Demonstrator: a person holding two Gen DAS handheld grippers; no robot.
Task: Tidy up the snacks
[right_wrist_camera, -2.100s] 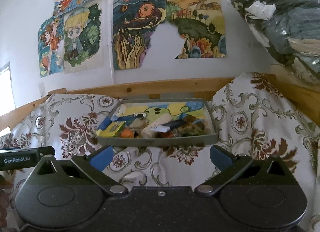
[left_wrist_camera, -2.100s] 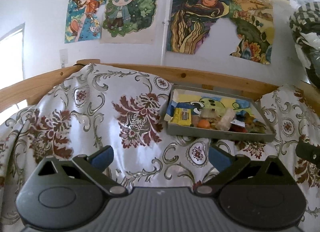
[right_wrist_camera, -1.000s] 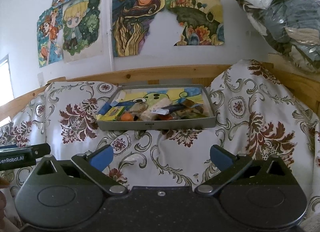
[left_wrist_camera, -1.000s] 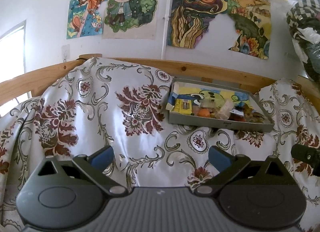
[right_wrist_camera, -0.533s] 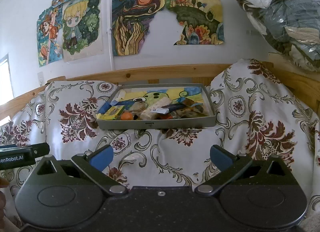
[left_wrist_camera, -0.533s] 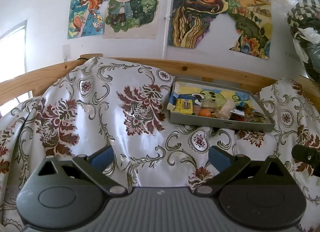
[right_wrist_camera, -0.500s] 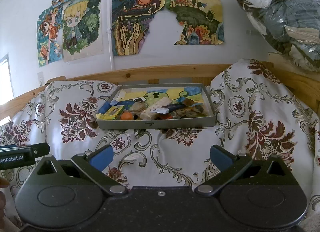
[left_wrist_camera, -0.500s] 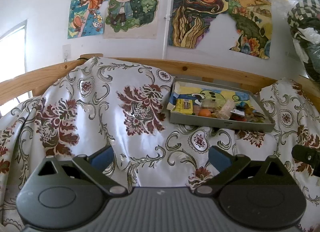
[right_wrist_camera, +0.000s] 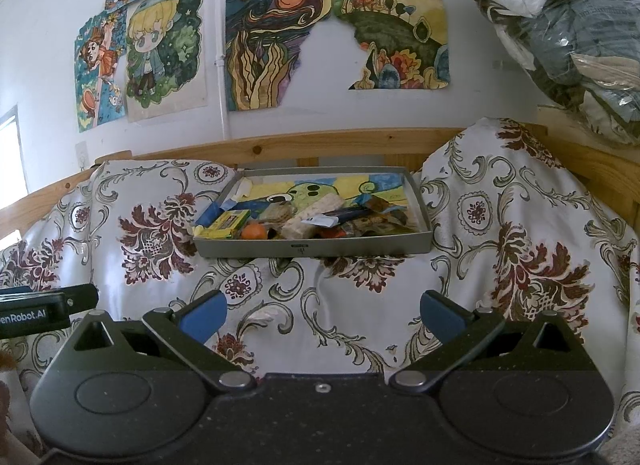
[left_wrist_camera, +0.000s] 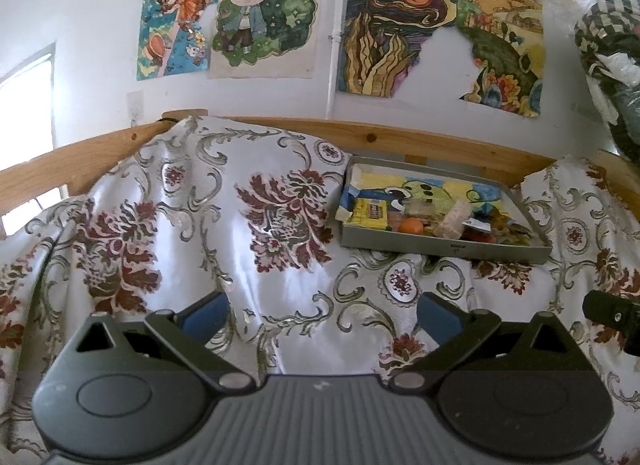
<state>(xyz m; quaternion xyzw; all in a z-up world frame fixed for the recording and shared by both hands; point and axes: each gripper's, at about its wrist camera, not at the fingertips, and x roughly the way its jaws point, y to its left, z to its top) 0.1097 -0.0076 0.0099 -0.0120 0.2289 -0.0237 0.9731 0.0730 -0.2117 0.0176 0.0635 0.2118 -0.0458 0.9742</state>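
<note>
Both tools, left tool (left_wrist_camera: pixel 320 315) and right tool (right_wrist_camera: pixel 320 315), gape wide and empty, well short of the snacks (right_wrist_camera: pixel 308 221) heaped in the grey tray (right_wrist_camera: pixel 312 249) on the bed's floral cover (right_wrist_camera: pixel 360 305); any grab should isolate one packet, not the pile.

Small wrappers are piling up in the grey tray (right_wrist_camera: pixel 312 249), their labels too tiny to read; a bagged clothes bundle (right_wrist_camera: pixel 568 25) is running off the right edge.

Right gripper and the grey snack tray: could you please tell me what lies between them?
Only floral cloth. In the right wrist view, nothing else sits between the open right gripper and the grey tray of snacks.
</note>
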